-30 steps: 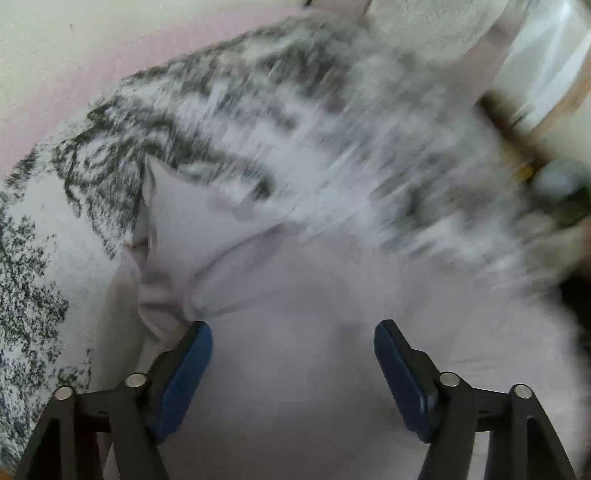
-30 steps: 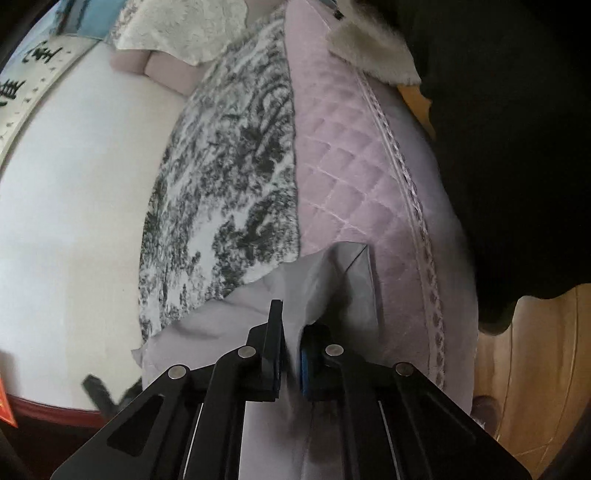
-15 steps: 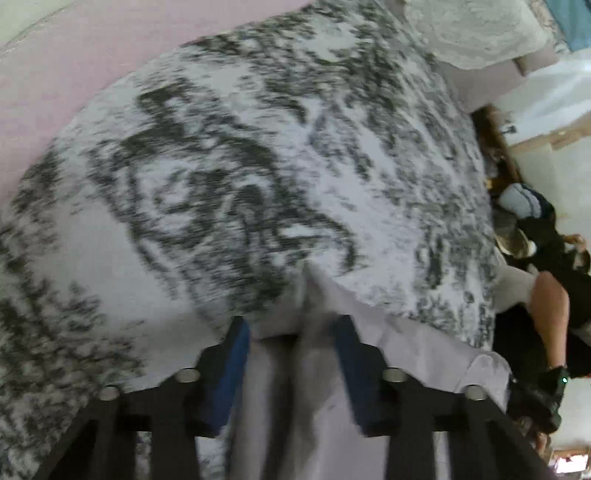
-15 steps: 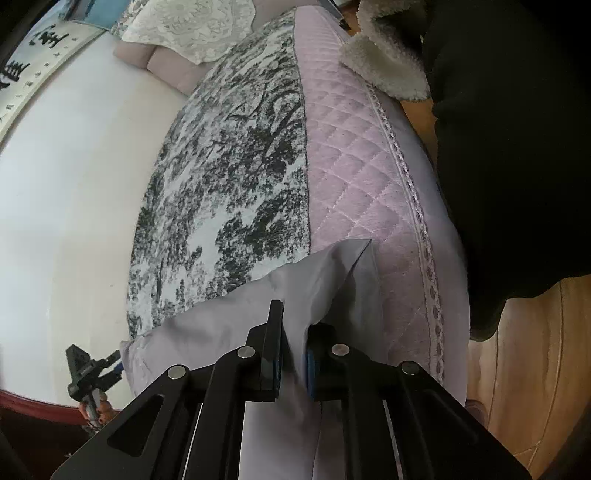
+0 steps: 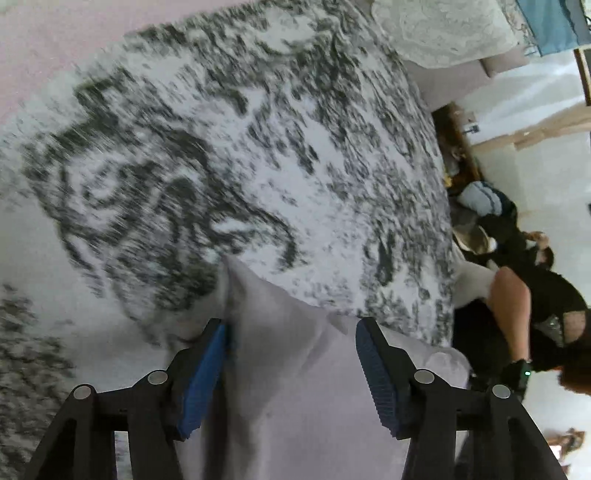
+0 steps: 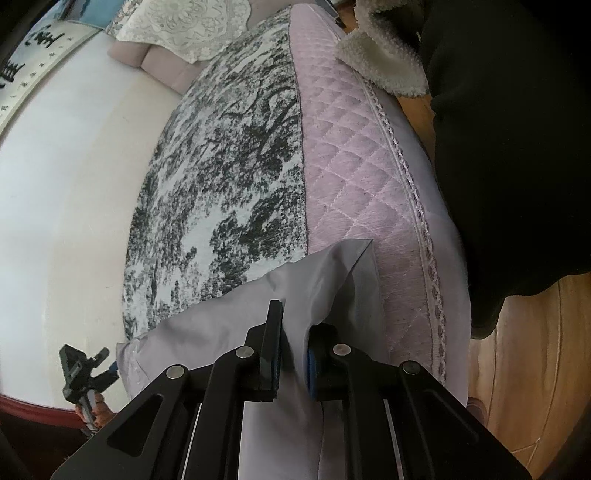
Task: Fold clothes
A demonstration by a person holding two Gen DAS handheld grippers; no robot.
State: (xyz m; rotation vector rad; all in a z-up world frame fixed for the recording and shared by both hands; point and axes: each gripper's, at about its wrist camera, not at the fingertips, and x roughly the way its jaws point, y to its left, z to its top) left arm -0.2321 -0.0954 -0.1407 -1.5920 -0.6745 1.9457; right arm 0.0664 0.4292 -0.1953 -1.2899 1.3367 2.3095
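Since half a second ago, the left gripper (image 5: 291,354) has spread its blue-padded fingers (image 5: 201,380) wide apart, where before they were closing in around a raised fold of cloth. Between them now lies the pale lilac-grey smooth fabric garment (image 5: 295,387), a pointed corner of it reaching forward just past the left finger; that finger's pad touches the cloth's edge, while the other stands clear above it, so this claw is released and grasps nothing.

From the right wrist view, the right gripper (image 6: 293,354) is clenched on a pinched ridge of the same garment (image 6: 317,280), the cloth squeezed tight between the two black fingers. From there the garment spreads leftward, down to a rumpled corner near the left gripper (image 6: 83,369), seen small at the bed's lower edge.

Under the garment lies the black-and-white tree-patterned bedspread (image 6: 225,184), with a pink diamond-quilted border panel (image 6: 343,166) running along its right side, edged by a braided trim. Further on, a cream lace-covered pillow (image 6: 184,26) rests at the head of the bed. Beside the bed is a wooden floor (image 6: 524,369), and a large black garment (image 6: 517,129) fills the right side of the view.
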